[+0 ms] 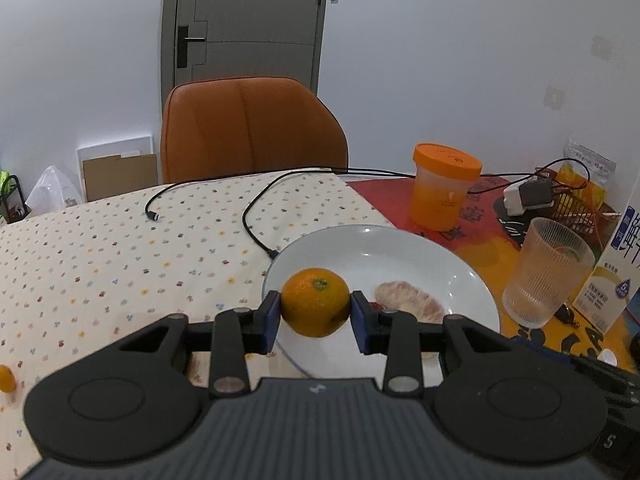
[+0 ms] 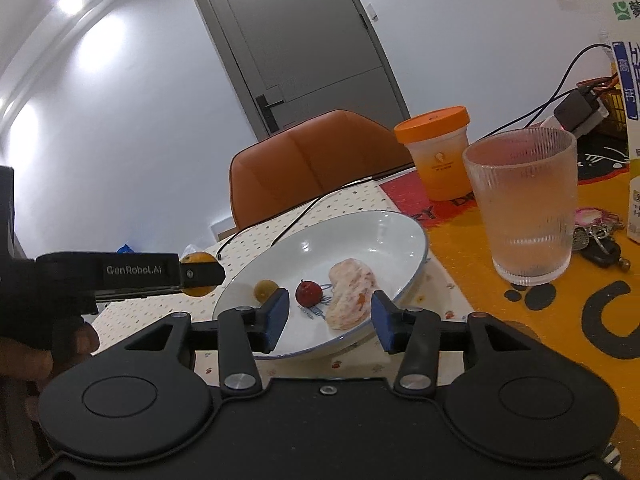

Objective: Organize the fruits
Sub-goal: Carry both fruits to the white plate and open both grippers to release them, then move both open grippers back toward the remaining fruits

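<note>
My left gripper (image 1: pixel 315 310) is shut on an orange (image 1: pixel 315 302), held just above the near left rim of the white plate (image 1: pixel 400 248). A peeled citrus piece (image 1: pixel 410 302) lies in the plate. From the right wrist view the left gripper (image 2: pixel 198 274) with the orange (image 2: pixel 197 258) hangs left of the plate (image 2: pixel 384 236), which holds the peeled piece (image 2: pixel 350 296), a small red fruit (image 2: pixel 308 293) and a small yellowish fruit (image 2: pixel 265 289). My right gripper (image 2: pixel 329 316) stands open over the plate's near edge, nothing between its fingers.
A ribbed glass (image 1: pixel 546 272) and a milk carton (image 1: pixel 616 268) stand right of the plate; an orange-lidded tub (image 1: pixel 442 186) sits behind it. Black cables (image 1: pixel 256 216) cross the dotted cloth. Another small orange (image 1: pixel 6 378) lies at far left. Keys (image 2: pixel 600 240) lie by the glass. An orange chair (image 1: pixel 248 128) stands behind the table.
</note>
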